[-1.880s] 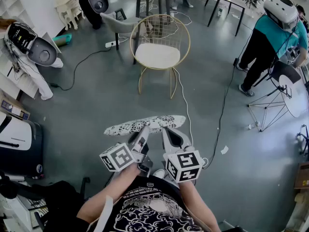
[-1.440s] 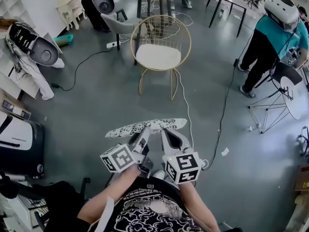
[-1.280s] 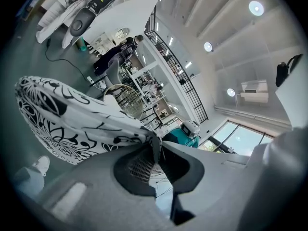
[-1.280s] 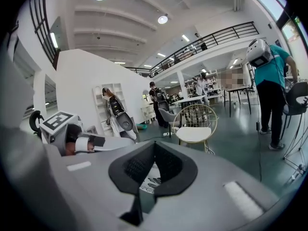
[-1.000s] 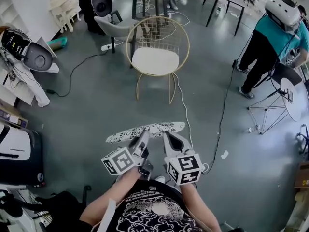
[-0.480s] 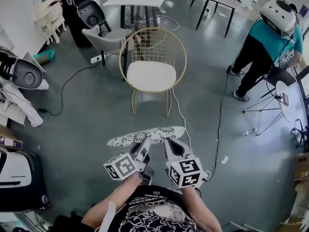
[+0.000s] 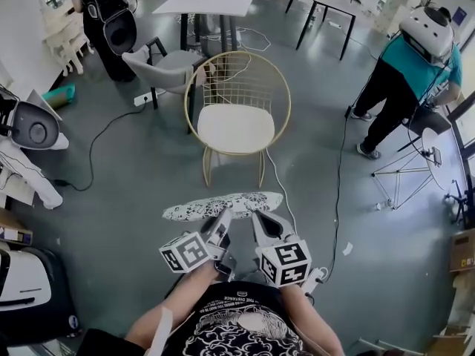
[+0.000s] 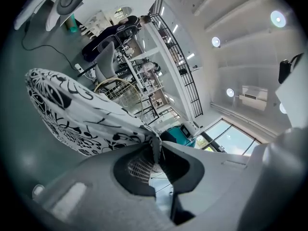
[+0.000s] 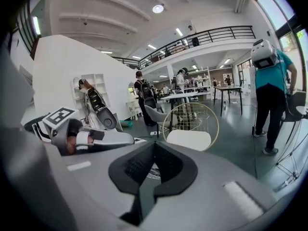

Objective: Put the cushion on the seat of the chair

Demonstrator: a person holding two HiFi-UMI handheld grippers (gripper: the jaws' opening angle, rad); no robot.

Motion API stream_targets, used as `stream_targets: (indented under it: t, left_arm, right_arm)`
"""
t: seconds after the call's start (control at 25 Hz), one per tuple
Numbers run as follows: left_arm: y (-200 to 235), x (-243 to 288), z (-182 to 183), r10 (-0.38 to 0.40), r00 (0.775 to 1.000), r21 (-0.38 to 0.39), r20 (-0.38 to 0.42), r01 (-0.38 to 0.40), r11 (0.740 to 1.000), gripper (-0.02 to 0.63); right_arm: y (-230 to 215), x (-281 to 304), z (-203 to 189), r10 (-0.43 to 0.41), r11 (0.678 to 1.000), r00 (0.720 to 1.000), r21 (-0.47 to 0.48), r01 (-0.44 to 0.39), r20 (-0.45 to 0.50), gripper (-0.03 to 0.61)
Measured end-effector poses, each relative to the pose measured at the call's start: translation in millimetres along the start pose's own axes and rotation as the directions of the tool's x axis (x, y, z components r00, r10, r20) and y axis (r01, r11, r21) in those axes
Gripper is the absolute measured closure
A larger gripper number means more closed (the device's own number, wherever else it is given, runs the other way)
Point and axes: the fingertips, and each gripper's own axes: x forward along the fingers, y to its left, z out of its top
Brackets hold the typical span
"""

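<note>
Pinching cushion (image 7: 223,205) flat, lengthwise left-right, in closed fingers of left gripper (image 7: 224,216) and right gripper (image 7: 260,218), short of chair (image 7: 236,128)

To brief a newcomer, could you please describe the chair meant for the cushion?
Find the white table at the top of the head view. Two chairs stand before it; the gold chair is nearer. Its round wire back and white seat set it apart from the grey chair.

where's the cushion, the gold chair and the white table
cushion (image 7: 223,205), head view, middle of its patterned top
gold chair (image 7: 236,128), head view, middle of its white seat
white table (image 7: 208,1), head view, middle of its tabletop
</note>
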Motion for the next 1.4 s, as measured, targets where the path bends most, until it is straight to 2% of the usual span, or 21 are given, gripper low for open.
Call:
stream_targets:
  t: [0.24,0.52,0.84,1.12,1.4]
  left_arm:
    - [11.7,12.0,15.1,0.012,1.0,-0.019,0.0,-0.012,1.0,0.598]
    - [29.2,45.9,39.9,0.05,0.998,-0.002,0.023,-0.05,0.999,0.598]
    - [47.3,113.6,61.8,0.127,0.991,-0.024,0.038,-0.126,0.992,0.598]
    - [65.1,166.9,69.6,0.215,0.975,-0.051,0.051,-0.212,0.976,0.598]
    - [50.9,222.0,91.0,0.208,0.975,-0.015,0.08,-0.207,0.978,0.598]
  right_arm:
    - [-7.8,23.2,10.4,0.002,1.0,1.0,0.013,-0.002,0.012,0.58]
    - [-27.5,68.0,25.7,0.062,0.998,0.998,0.012,-0.062,0.013,0.58]
    - [-86.0,120.7,57.5,0.132,0.991,0.991,0.023,-0.131,-0.011,0.58]
    - [-145.5,156.7,78.4,0.179,0.983,0.983,0.049,-0.177,-0.033,0.58]
    - [-184.5,179.9,101.7,0.219,0.975,0.976,0.05,-0.219,-0.014,0.58]
